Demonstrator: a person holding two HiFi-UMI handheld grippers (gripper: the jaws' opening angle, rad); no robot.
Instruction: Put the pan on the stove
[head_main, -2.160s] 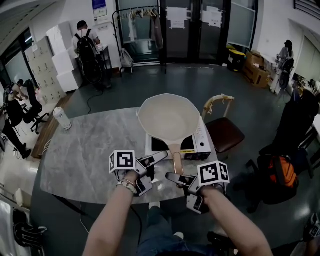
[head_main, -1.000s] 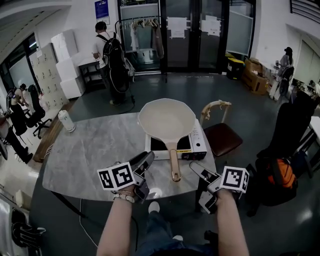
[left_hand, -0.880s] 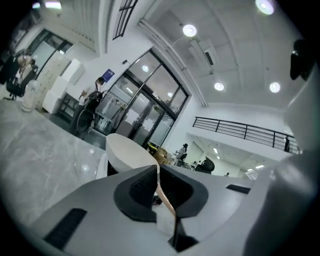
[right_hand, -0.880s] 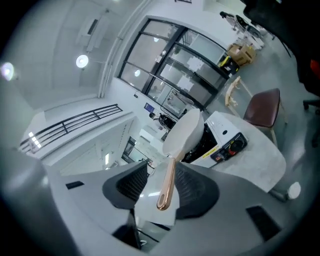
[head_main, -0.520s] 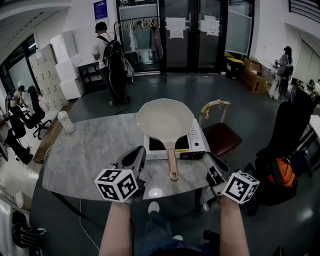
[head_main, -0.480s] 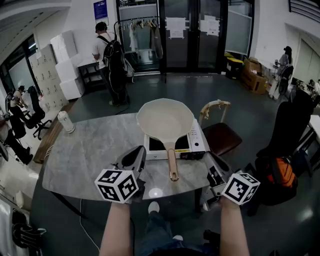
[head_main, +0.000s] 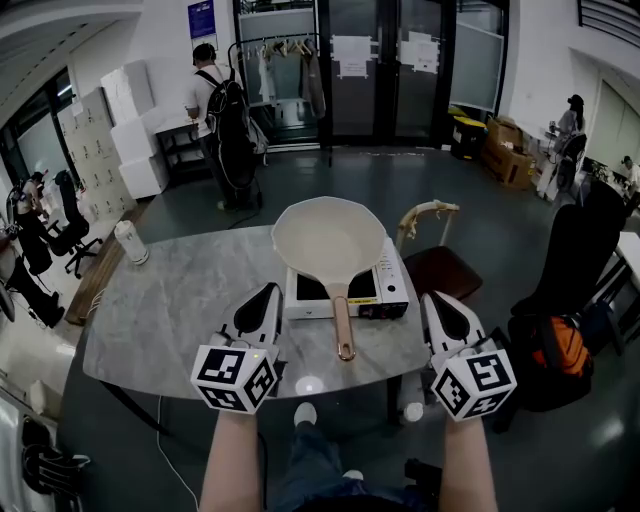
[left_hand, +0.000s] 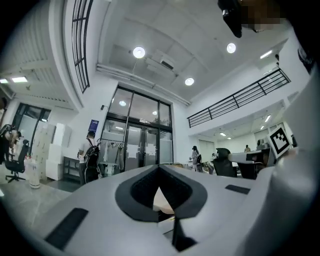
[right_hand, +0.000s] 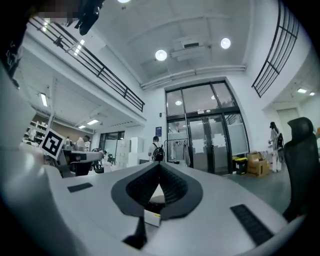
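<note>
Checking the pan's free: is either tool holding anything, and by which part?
Nothing is held: left tool and right tool are shut, empty; the pan rests on the stove, handle untouched.

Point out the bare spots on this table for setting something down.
Widest: the table left of the stove, out to the bottle. A narrow strip along the near edge, split by the pan handle. Crowded: the right end, under stove and pan.
</note>
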